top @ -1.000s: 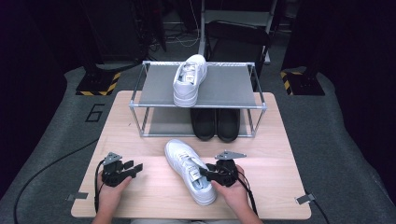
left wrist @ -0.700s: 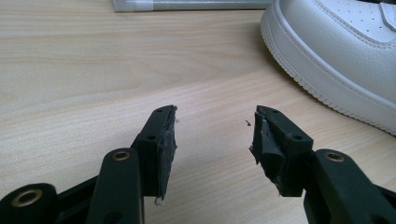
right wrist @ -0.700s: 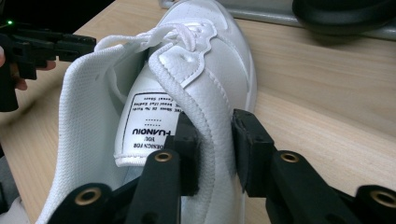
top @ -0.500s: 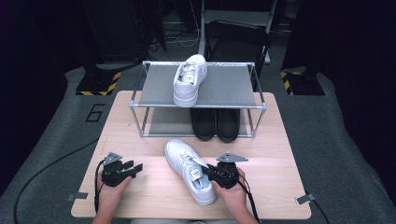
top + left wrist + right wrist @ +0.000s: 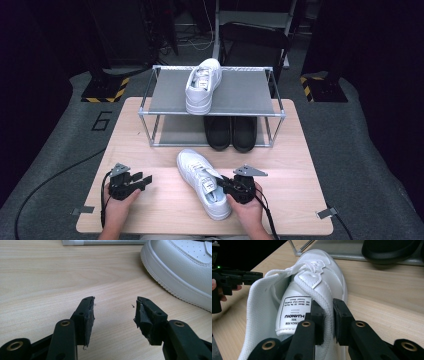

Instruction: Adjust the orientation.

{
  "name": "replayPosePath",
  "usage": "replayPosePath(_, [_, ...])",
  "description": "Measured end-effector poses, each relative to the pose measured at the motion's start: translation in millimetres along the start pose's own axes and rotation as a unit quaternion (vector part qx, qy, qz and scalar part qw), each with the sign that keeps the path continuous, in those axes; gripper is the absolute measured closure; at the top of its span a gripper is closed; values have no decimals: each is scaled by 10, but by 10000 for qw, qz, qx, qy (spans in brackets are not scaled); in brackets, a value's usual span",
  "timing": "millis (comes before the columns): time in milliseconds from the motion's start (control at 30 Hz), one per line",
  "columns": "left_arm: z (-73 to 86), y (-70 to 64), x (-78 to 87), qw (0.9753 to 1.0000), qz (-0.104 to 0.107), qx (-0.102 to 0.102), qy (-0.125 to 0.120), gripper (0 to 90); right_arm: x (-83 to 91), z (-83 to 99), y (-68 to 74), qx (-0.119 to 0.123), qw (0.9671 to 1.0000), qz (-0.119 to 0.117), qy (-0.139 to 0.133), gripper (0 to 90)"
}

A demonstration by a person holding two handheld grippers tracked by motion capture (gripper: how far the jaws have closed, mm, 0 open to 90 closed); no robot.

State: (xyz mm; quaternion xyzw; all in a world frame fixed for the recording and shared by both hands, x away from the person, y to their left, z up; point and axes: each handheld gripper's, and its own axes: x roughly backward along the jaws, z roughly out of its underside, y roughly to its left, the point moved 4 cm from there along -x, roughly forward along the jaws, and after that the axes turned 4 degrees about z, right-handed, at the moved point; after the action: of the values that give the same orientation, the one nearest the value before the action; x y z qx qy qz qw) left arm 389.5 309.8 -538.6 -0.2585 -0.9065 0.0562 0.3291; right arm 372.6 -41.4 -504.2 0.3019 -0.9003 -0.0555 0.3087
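A white sneaker (image 5: 202,181) lies on the wooden table (image 5: 280,165), toe toward the rack. My right gripper (image 5: 226,185) is shut on the sneaker's collar (image 5: 327,310), one jaw inside the opening and one outside. The tongue label (image 5: 295,310) shows in the right gripper view. My left gripper (image 5: 142,180) rests open on the table to the sneaker's left, nothing between its jaws; the sneaker's toe (image 5: 180,272) lies ahead and right of it. A second white sneaker (image 5: 202,85) sits on the rack's top shelf (image 5: 250,95).
A metal two-level shoe rack (image 5: 145,114) stands at the table's far side. A pair of black shoes (image 5: 231,132) sits on its lower level. Dark floor and cables surround the table.
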Motion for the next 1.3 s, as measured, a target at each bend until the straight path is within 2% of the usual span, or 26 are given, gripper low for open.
replayPosePath(433, [3,4,14,10000,14,21,58,491,19,1,5,15,10000,28,-7,813])
replayPosePath(500, [5,2,14,10000,13,42,51,490,20,-4,13,117,9999,30,24,804])
replayPosePath(533, [6,6,16,10000,11,9,77,490,20,-10,19,177,9998,63,28,792])
replayPosePath(733, [5,-1,5,10000,-2,41,14,490,21,-42,5,144,9996,-132,191,698])
replayPosePath(867, [7,0,2,10000,-3,41,23,490,14,-82,-11,243,9992,-199,232,616])
replayPosePath(933, [7,1,2,10000,-3,44,23,490,-1,-101,-16,271,9988,-226,352,591])
replayPosePath(967, [8,1,3,10000,5,45,33,490,-10,-112,-24,336,9983,-263,407,587])
replayPosePath(1000, [8,2,2,10000,6,47,36,490,-16,-113,-17,285,9983,-270,440,584])
replayPosePath(1133, [9,4,8,9999,22,44,92,490,-32,-107,-28,327,9974,-269,585,592])
replayPosePath(1200, [6,7,4,10000,15,20,66,490,-45,-95,-33,424,9969,-278,601,609])
replayPosePath(1300, [8,3,3,10000,3,49,32,490,-49,-87,-36,388,9971,-291,589,633])
